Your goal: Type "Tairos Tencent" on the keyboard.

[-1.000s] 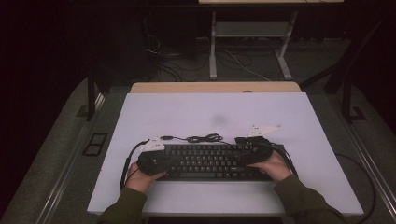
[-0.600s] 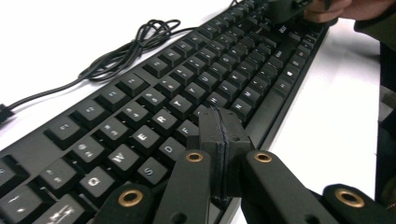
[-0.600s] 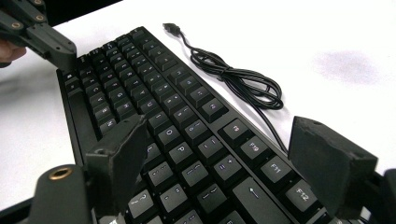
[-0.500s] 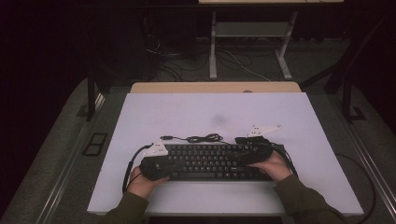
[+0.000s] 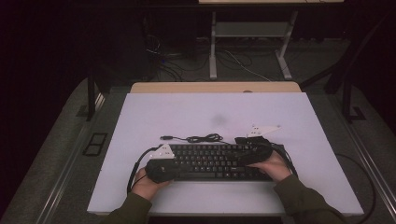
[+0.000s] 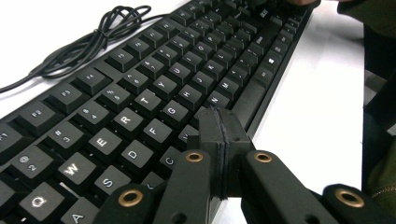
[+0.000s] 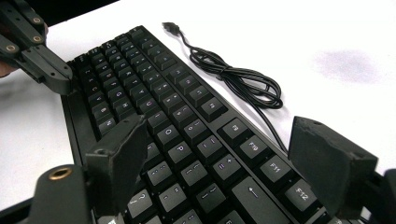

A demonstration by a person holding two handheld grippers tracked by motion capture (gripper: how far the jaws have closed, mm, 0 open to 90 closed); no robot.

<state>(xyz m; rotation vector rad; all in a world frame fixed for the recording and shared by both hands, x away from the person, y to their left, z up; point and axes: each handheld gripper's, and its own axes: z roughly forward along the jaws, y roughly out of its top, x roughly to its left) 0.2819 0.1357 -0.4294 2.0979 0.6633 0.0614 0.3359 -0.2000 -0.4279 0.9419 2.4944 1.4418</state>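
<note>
A black keyboard (image 5: 215, 162) lies on the white table (image 5: 187, 112) near its front edge, its black cable (image 5: 201, 138) coiled just behind it. My left gripper (image 5: 180, 171) is at the keyboard's left end, its jaws shut together with nothing between them. In the left gripper view the shut left gripper (image 6: 219, 133) hangs just over the lower letter keys (image 6: 140, 116). My right gripper (image 5: 243, 156) is at the right end. In the right gripper view the right gripper (image 7: 224, 158) stands open over the keyboard (image 7: 177, 107), clasping nothing; the left gripper (image 7: 63, 79) shows far off.
A wooden strip (image 5: 215, 87) runs along the table's far edge. Behind it, on the dark floor, are desk legs (image 5: 213, 46) and loose cables (image 5: 163, 56). Bare white table surface lies beyond the keyboard, and a cable (image 5: 135, 168) loops off the left gripper.
My left gripper has edged slightly to the right and toward the near edge over the keyboard's left end. The right gripper and the keyboard have stayed put.
</note>
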